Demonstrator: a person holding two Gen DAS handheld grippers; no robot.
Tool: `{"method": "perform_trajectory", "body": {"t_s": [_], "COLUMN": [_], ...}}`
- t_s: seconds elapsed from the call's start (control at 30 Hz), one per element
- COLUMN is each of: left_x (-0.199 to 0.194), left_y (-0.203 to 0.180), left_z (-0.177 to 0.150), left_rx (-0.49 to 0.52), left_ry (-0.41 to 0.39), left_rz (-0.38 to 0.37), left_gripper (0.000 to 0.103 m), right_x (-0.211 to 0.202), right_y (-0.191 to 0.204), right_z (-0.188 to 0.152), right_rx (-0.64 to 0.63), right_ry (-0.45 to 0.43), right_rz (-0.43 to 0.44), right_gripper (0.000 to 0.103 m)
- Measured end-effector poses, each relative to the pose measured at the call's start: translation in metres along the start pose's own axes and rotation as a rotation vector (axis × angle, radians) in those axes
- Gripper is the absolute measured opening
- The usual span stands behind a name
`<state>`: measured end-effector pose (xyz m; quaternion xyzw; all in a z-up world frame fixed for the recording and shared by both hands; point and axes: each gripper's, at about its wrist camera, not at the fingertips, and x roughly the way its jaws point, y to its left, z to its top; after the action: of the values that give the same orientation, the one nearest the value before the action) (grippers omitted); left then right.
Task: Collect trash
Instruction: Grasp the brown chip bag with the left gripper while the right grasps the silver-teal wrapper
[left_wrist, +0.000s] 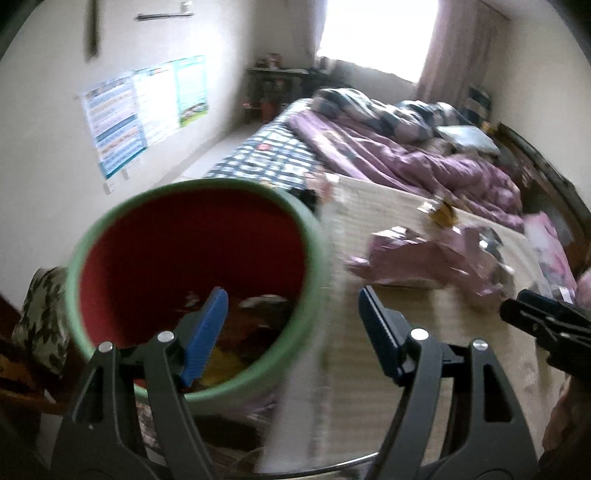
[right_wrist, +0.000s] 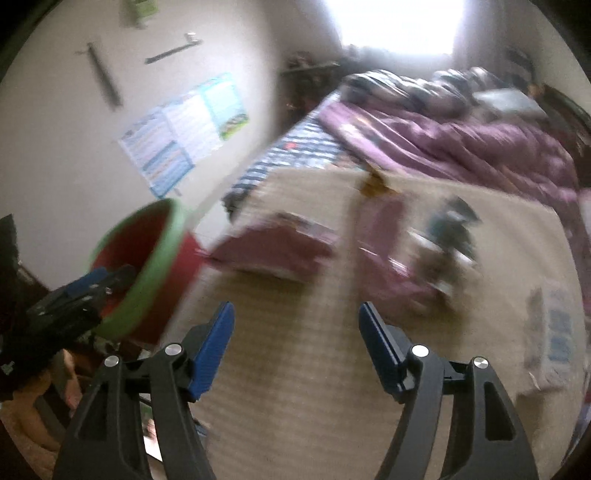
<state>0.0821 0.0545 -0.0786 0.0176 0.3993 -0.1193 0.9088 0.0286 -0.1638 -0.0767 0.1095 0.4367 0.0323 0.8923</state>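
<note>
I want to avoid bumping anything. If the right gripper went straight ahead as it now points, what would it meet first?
Probably the beige mat on the bed, bare between the open right gripper fingers; beyond lies the purple wrapper. Blur makes depth uncertain.

Both grippers (left_wrist: 291, 295) (right_wrist: 297, 310): black arms, silver screws, seemingly ribbed blue jaws.

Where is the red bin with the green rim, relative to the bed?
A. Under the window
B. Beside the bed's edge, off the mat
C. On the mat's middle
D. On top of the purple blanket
B: the bin stands past the beige mat's left edge, trash inside.
</note>
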Motion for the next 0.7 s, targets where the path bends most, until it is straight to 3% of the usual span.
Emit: {"method": "perform_trajectory", "body": {"t_s": [0.07, 0.17, 0.27, 0.47, 0.57, 0.7], "left_x": [0.008, 0.03, 0.062, 0.103, 0.11, 0.117], "left_y": [-0.022, -0.057, -0.075, -0.111, -0.123, -0.123], "left_z": [0.005, 0.02, 0.03, 0.026, 0.022, 0.02], "left_rx": [0.077, 0.236, 0.322, 0.537, 0.583, 0.533], "left_ry": [-0.006, -0.015, 0.065, 0.138, 0.158, 0.216], "left_rz": [-0.019, -0.034, -0.07, -0.028, -0.07, -0.109], "left_gripper": [0.07, 0.079, 0.079, 0.085, 0.084, 0.066], "right_x": [-0.005, -0.015, -0.026, -0.026, -0.021, -0.007], "right_y": [-0.022, -0.046, -0.063, -0.086, -0.088, -0.087], "right_z": [-0.005, -0.008, -0.009, 0.002, 0.015, 0.032], "right_rx": [0.027, 0.045, 0.043, 0.053, 0.046, 0.046], "right_ry": [0.008, 0.005, -0.007, 0.002, 0.0, 0.003], "right_rz": [-0.012, -0.016, -0.005, 0.046, 0.075, 0.096], "right_gripper": [0.068, 0.068, 0.068, 0.068, 0.068, 0.068]}}
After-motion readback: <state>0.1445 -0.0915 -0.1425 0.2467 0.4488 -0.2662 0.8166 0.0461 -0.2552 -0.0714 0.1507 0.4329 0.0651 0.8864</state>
